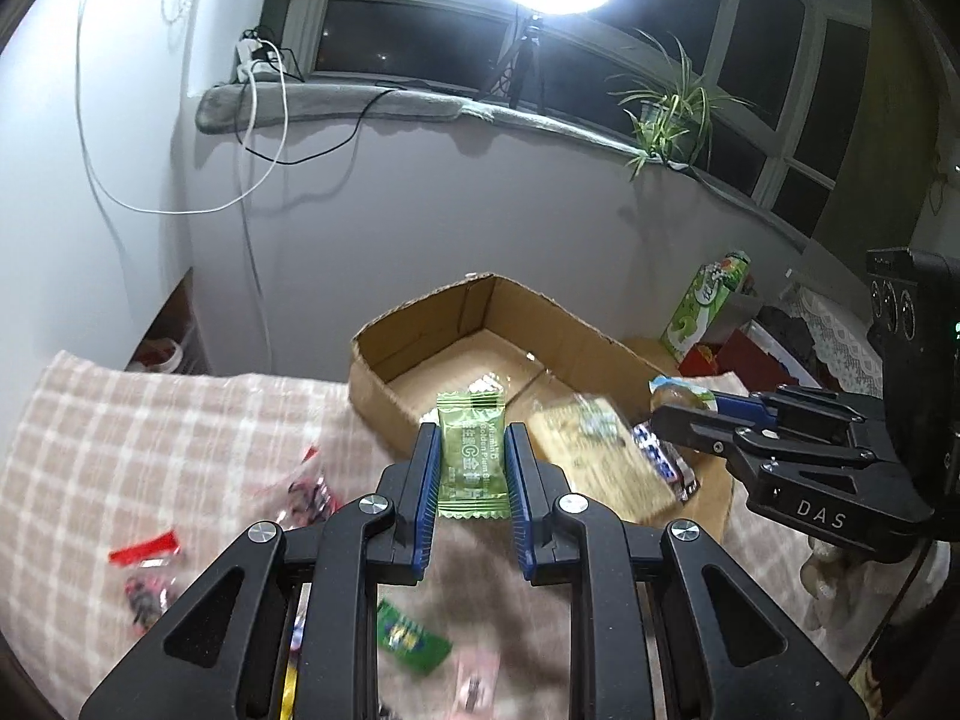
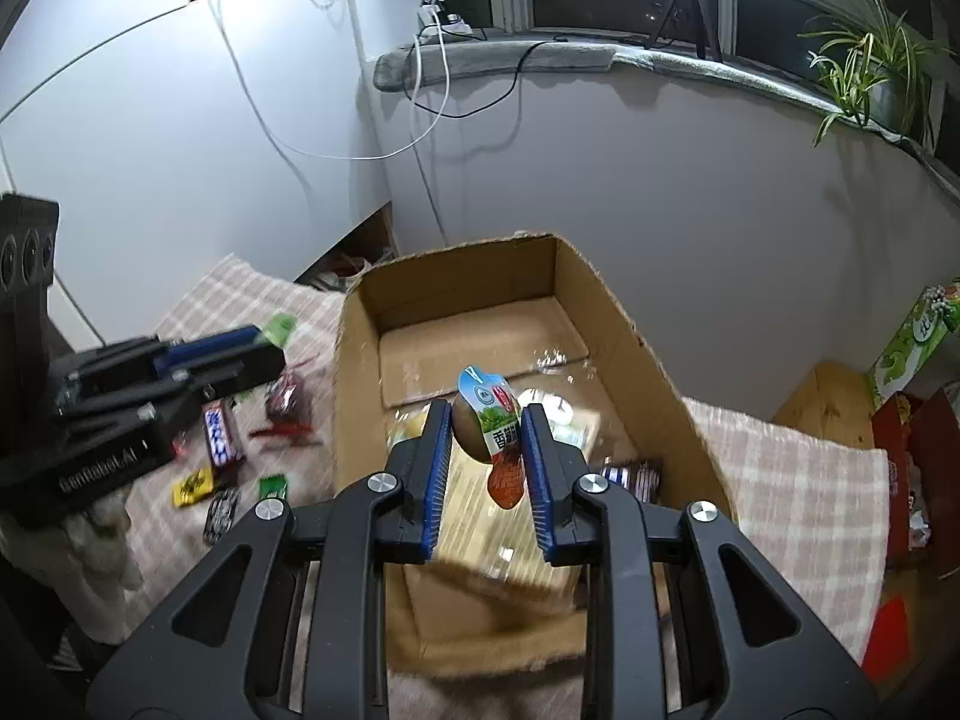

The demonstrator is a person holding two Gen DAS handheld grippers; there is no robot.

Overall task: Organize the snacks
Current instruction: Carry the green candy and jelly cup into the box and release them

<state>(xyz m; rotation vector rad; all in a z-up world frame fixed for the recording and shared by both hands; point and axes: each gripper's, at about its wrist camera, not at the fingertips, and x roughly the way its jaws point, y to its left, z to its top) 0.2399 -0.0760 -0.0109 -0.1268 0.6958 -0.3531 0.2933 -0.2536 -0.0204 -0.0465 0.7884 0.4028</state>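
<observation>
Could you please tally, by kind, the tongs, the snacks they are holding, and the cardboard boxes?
Tongs: 2 (left tongs, right tongs)
Held snacks: 2 (green packet, egg-shaped snack)
Cardboard box: 1 (box)
Total: 5

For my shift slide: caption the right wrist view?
Right tool carries a packaged snack above the cardboard box.

Each view is taken along its gripper's fingers, angled downward at close range. The cardboard box (image 1: 456,324) (image 2: 456,276) and windowsill (image 1: 360,99) (image 2: 540,57) are shared.
</observation>
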